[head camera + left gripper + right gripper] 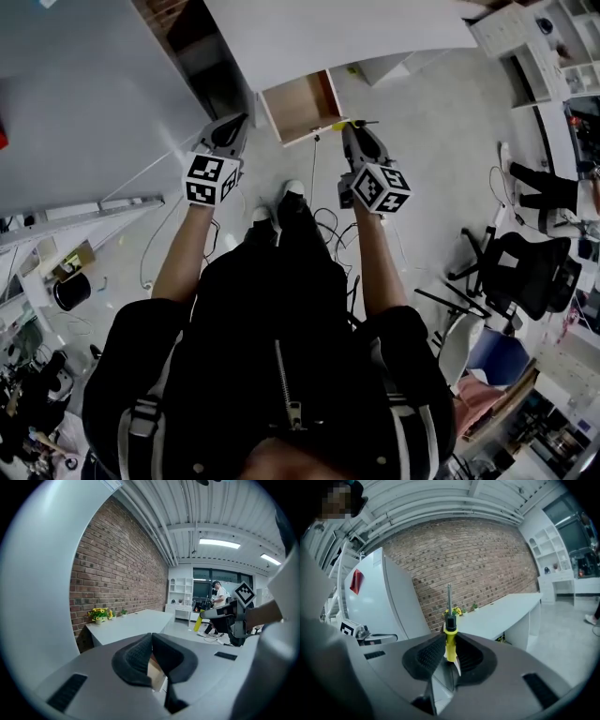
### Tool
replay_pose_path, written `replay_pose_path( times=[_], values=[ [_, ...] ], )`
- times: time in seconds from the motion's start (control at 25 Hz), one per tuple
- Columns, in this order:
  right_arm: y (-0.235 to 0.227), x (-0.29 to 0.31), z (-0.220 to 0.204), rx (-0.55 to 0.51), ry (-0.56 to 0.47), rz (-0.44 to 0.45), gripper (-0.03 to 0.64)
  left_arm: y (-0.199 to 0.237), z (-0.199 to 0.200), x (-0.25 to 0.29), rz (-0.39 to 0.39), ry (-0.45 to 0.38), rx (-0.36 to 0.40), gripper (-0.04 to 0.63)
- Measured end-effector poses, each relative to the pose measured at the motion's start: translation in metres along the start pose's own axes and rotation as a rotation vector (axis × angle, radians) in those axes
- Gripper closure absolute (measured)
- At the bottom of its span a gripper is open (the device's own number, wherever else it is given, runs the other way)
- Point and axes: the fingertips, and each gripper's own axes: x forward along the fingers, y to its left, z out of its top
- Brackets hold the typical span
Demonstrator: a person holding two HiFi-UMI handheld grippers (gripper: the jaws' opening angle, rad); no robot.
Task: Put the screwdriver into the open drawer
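The left gripper [228,134] is carried empty, jaws pressed together, at about 8 o'clock of the open drawer [298,101]. The screwdriver [352,123] is pinched by its yellow handle in the right gripper [359,139], just off the drawer's 4 o'clock corner, not over it yet. It's probably best carried toward 11 o'clock until it's fully above the wooden bottom, then lowered flat and released.

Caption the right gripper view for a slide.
Right gripper clamps a yellow-handled screwdriver, its shaft rising before a brick wall.
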Motion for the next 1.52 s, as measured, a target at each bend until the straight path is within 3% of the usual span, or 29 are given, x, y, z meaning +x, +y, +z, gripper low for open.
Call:
replay_pose_path(
  times=[0.36, 0.68, 1.08, 1.52],
  values=[
    [-0.012, 0.057, -0.019, -0.037, 0.089, 0.020, 0.541, 0.023, -0.012, 0.027, 0.011, 0.047, -0.014, 0.571],
    [-0.054, 0.116, -0.060, -0.051, 0.210, 0.056, 0.541, 0.026, -0.024, 0.080, 0.005, 0.098, -0.024, 0.571],
    [-0.105, 0.203, -0.169, -0.110, 0.469, 0.102, 0.541, 0.037, -0.080, 0.140, 0.014, 0.180, -0.081, 0.571],
    [-0.133, 0.262, -0.294, -0.177, 0.740, 0.143, 0.541, 0.053, -0.138, 0.124, 0.111, 0.276, -0.180, 0.571]
  ],
)
